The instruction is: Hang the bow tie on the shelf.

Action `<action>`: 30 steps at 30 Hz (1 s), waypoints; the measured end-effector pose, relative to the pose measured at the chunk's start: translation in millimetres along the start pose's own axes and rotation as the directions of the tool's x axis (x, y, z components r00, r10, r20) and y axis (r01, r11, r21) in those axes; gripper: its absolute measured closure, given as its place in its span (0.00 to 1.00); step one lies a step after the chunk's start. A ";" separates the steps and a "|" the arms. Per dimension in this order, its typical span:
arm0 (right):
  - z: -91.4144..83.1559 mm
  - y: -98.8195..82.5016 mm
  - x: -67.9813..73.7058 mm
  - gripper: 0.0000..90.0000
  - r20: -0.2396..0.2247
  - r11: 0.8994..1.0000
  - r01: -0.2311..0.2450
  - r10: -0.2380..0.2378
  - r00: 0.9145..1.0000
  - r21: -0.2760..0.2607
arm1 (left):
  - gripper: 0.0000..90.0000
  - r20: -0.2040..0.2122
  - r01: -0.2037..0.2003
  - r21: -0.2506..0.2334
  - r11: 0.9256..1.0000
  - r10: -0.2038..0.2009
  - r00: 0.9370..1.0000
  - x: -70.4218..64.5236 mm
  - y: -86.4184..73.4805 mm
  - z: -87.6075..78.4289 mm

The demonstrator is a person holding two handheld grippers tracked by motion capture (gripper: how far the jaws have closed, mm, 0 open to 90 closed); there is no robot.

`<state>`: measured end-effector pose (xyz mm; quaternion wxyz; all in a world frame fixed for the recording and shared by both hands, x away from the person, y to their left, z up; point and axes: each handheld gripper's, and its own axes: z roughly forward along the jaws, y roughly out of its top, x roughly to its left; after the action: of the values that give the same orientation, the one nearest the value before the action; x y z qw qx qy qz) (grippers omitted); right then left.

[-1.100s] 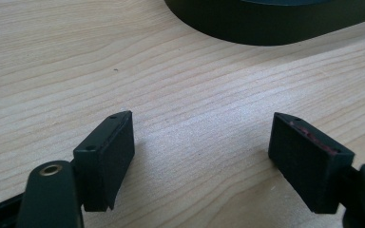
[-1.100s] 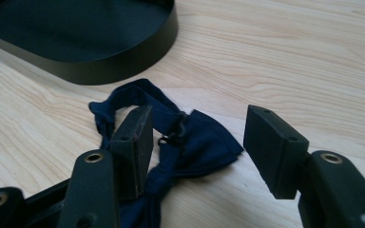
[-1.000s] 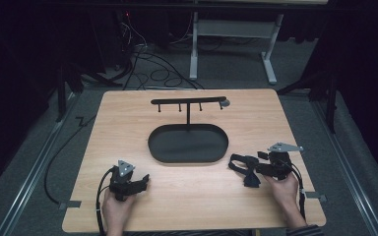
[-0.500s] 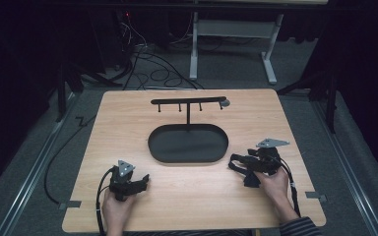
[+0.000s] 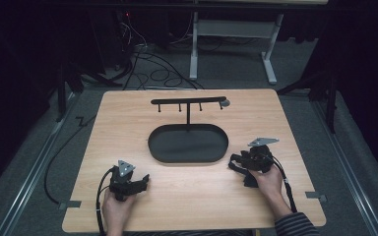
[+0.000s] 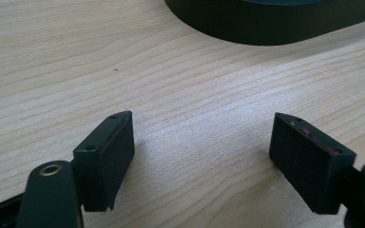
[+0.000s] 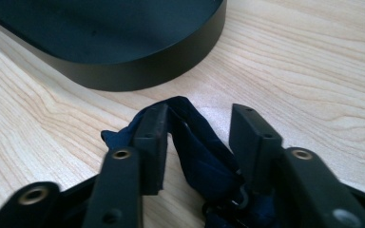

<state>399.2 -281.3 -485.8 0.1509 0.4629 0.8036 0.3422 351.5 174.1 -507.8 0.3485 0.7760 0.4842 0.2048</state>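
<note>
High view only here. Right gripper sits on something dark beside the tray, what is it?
Observer: A dark blue fabric strap. It lies between the jaws of the right gripper, which have just been closing; one pad does not look pressed on it yet.
Operator: Left gripper got anything?
Observer: No. The left gripper is wide open over the bare wooden table, nothing between its jaws.

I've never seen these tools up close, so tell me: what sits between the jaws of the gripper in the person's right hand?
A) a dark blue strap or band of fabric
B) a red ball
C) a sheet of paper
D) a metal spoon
A: the right gripper view shows a dark blue fabric strap between the right gripper jaws, on the wooden table.
</note>
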 end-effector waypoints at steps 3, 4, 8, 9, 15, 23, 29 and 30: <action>0.3 0.1 1.0 0.78 -0.004 1.000 0.010 -0.010 1.000 0.004 | 0.26 0.000 0.000 0.000 1.000 0.000 1.000 0.0 0.0 0.0; 0.3 0.1 1.0 0.78 -0.004 1.000 0.010 -0.010 1.000 0.004 | 0.26 0.000 0.000 0.000 1.000 0.000 1.000 0.0 0.0 0.0; 1.1 -0.2 1.9 0.88 -0.012 1.000 0.023 -0.022 1.000 0.018 | 0.26 0.000 0.000 0.000 1.000 0.000 1.000 0.0 0.0 0.0; 1.5 -0.2 1.9 0.90 -0.016 1.000 0.023 -0.023 1.000 0.022 | 0.26 0.000 0.000 0.000 1.000 0.000 1.000 0.0 0.0 0.0; 2.7 -0.6 2.7 1.00 -0.041 0.998 0.042 -0.041 0.998 0.036 | 0.26 0.000 0.000 0.000 1.000 0.000 1.000 0.0 0.0 0.0; -5.8 0.4 3.2 1.00 -0.052 0.999 0.040 -0.040 0.998 0.000 | 0.26 0.000 0.000 0.000 1.000 0.000 1.000 0.0 0.0 0.0; -17.5 1.0 4.2 1.00 -0.055 0.999 0.036 -0.037 0.998 -0.028 | 0.26 0.000 0.000 0.001 1.000 0.000 1.000 0.0 0.1 -0.1; -21.4 1.2 4.1 1.00 -0.058 0.998 0.042 -0.044 0.997 -0.044 | 0.26 0.000 0.001 0.000 1.000 -0.001 1.000 0.0 0.0 0.0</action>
<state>385.8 -286.2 -469.2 0.1444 0.4319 0.8101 0.3693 351.5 174.0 -507.8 0.3487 0.7758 0.4843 0.2048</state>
